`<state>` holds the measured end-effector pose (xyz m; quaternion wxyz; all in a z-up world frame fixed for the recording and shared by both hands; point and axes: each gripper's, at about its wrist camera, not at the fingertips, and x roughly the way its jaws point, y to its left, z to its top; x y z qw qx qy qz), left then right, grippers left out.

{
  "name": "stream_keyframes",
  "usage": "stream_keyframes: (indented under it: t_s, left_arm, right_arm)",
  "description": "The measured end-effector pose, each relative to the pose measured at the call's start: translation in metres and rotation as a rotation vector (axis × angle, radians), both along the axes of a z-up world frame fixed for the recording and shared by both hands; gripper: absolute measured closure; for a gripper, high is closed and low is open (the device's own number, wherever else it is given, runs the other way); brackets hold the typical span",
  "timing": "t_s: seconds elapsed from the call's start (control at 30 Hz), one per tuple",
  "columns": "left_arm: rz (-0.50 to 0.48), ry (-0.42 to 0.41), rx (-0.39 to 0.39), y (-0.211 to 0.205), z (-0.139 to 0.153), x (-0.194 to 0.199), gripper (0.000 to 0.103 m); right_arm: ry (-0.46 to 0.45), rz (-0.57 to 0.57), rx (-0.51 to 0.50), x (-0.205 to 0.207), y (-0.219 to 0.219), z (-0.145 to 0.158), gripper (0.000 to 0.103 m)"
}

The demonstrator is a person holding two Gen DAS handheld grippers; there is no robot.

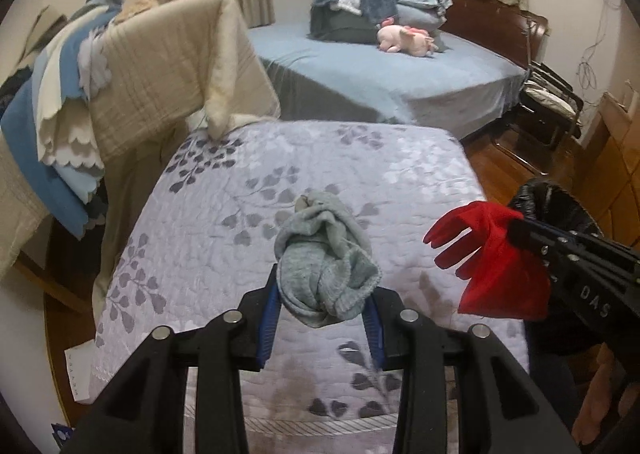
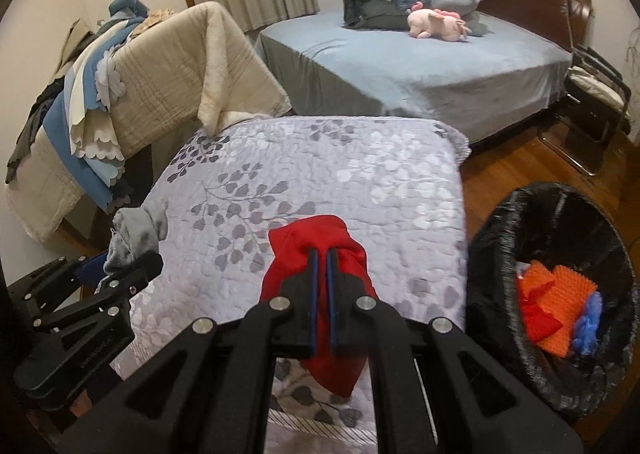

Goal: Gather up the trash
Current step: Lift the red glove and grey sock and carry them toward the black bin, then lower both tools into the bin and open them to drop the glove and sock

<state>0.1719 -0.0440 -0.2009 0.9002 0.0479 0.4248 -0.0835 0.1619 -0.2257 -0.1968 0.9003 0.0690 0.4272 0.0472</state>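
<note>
My left gripper [image 1: 323,308] is shut on a balled grey sock [image 1: 326,258] and holds it above the leaf-patterned quilt [image 1: 280,181]. My right gripper [image 2: 322,254] is shut on a red glove [image 2: 316,250], also above the quilt [image 2: 360,181]. In the left wrist view the red glove [image 1: 488,258] hangs from the right gripper [image 1: 516,228] at the right. In the right wrist view the grey sock [image 2: 134,238] and left gripper [image 2: 120,262] show at the left. A black-lined trash bin [image 2: 500,254] stands right of the quilt, holding orange, red and blue items [image 2: 560,306].
A beige blanket [image 1: 168,65] and stacked blue and white cloths [image 1: 60,125] hang over furniture at the left. A blue bed [image 1: 380,69] with a pink plush toy [image 1: 404,39] and piled bedding lies behind. A folding chair [image 1: 548,93] stands on the wooden floor at right.
</note>
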Motion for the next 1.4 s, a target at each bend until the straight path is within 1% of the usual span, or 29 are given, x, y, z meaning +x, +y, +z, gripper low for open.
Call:
stream_keyframes:
  t_s: [0.17, 0.37, 0.5, 0.7, 0.9, 1.1, 1.27, 1.3, 1.37, 1.4]
  left_arm:
    - [-0.017, -0.009, -0.007, -0.026, 0.013, -0.010, 0.066]
    - [-0.043, -0.017, -0.032, -0.059, 0.025, -0.023, 0.066]
    - [-0.090, -0.022, -0.037, -0.093, 0.030, -0.028, 0.066]
    - [-0.138, -0.020, -0.050, -0.143, 0.035, -0.031, 0.066]
    - [-0.170, -0.009, -0.057, -0.200, 0.029, -0.028, 0.066]
    - [-0.193, -0.002, -0.074, -0.257, 0.022, -0.020, 0.066]
    - [-0.227, -0.005, -0.070, -0.306, 0.012, -0.011, 0.066]
    - [-0.234, -0.004, -0.068, -0.312, 0.009, -0.009, 0.065]
    - [-0.260, 0.016, -0.060, -0.328, -0.002, -0.003, 0.060]
    - [-0.280, 0.041, -0.036, -0.337, -0.014, 0.003, 0.052]
  right_arm:
    - [-0.009, -0.029, -0.014, -0.017, -0.029, 0.011, 0.099]
    - [-0.019, -0.066, -0.032, -0.037, -0.067, 0.025, 0.099]
    - [-0.035, -0.104, -0.055, -0.051, -0.098, 0.037, 0.099]
    - [-0.042, -0.162, -0.068, -0.064, -0.147, 0.042, 0.099]
    - [-0.015, -0.222, -0.106, -0.066, -0.204, 0.032, 0.099]
    - [0.016, -0.278, -0.105, -0.065, -0.255, 0.017, 0.099]
    - [0.028, -0.315, -0.101, -0.059, -0.286, 0.004, 0.099]
    - [0.028, -0.320, -0.099, -0.058, -0.290, 0.002, 0.099]
    - [0.037, -0.337, -0.105, -0.054, -0.299, -0.005, 0.092]
    - [0.044, -0.354, -0.109, -0.052, -0.304, -0.010, 0.087]
